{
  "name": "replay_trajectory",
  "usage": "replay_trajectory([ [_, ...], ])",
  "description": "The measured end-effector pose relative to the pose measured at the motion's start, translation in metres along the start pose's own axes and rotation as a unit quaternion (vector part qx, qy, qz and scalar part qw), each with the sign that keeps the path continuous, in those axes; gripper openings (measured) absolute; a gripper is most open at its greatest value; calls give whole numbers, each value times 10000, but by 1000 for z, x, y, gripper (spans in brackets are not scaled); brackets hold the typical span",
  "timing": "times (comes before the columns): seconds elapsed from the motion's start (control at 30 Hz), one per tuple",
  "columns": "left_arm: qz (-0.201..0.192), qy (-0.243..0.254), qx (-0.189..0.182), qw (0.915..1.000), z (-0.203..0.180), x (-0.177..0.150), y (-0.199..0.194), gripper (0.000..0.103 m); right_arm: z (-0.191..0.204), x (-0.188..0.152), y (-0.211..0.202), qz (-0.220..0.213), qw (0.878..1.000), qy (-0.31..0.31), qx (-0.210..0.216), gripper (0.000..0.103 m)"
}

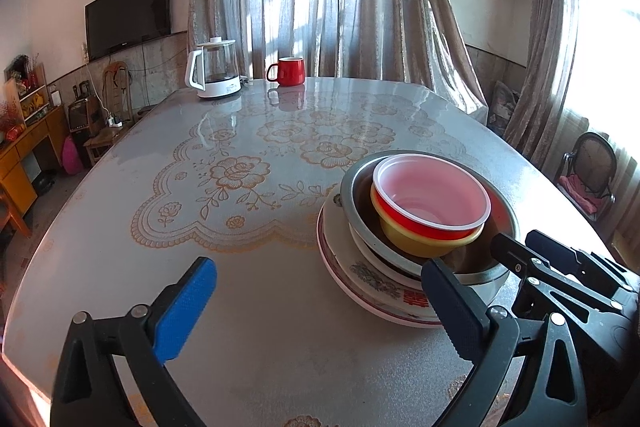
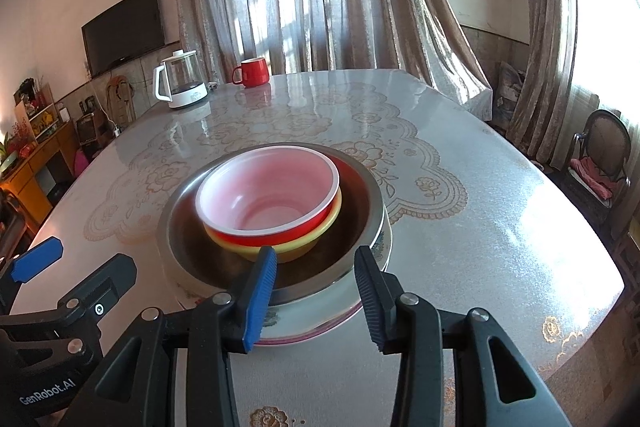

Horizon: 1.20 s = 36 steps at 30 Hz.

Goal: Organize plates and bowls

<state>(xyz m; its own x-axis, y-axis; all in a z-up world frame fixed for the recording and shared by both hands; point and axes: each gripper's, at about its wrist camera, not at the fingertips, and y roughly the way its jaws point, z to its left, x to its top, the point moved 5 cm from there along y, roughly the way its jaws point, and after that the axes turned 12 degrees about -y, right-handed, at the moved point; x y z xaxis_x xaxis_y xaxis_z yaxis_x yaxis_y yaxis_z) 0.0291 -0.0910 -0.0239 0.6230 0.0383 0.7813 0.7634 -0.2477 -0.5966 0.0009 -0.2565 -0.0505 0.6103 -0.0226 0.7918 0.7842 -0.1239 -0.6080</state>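
Observation:
On the table (image 1: 256,343) stands one stack: patterned plates (image 1: 360,283) (image 2: 316,323) at the bottom, a steel bowl (image 1: 358,183) (image 2: 180,223) on them, a yellow bowl (image 1: 416,247) (image 2: 288,253) inside it, and a red bowl with a white inside (image 1: 430,195) (image 2: 268,187) on top. My left gripper (image 1: 320,307) is wide open just left of the stack, holding nothing, with its right finger in front of the plates' edge. My right gripper (image 2: 316,291) stands partly open at the near rim of the steel bowl, and its pads press on nothing. Its tip (image 1: 504,247) also shows in the left wrist view.
A glass kettle on a white base (image 1: 214,69) (image 2: 180,79) and a red mug (image 1: 288,71) (image 2: 252,73) stand at the table's far edge. A chair (image 1: 592,171) is off to the right, and a cabinet (image 1: 24,155) and a wall TV (image 1: 128,13) to the left.

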Motion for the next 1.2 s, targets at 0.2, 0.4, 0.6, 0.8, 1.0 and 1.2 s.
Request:
replay_trajectory([
  [0.2, 7, 50, 22, 10000, -2, -2, -1, 103, 0, 1, 1, 14, 10000, -1, 18, 41],
  [0.4, 12, 46, 46, 10000, -1, -2, -1, 103, 1, 1, 2, 28, 10000, -6, 32, 41],
  [0.6, 10, 26, 60, 10000, -1, -2, -2, 103, 1, 1, 2, 31, 10000, -3, 42, 41],
  [0.8, 14, 31, 62, 10000, 0, -2, -1, 103, 1, 1, 3, 35, 10000, -6, 50, 41],
  [1.0, -13, 26, 47, 10000, 0, -1, -2, 103, 2, 1, 4, 37, 10000, -27, 56, 41],
  [1.2, -22, 30, -5, 10000, -2, 0, -3, 103, 3, 1, 4, 25, 10000, -30, 54, 42],
])
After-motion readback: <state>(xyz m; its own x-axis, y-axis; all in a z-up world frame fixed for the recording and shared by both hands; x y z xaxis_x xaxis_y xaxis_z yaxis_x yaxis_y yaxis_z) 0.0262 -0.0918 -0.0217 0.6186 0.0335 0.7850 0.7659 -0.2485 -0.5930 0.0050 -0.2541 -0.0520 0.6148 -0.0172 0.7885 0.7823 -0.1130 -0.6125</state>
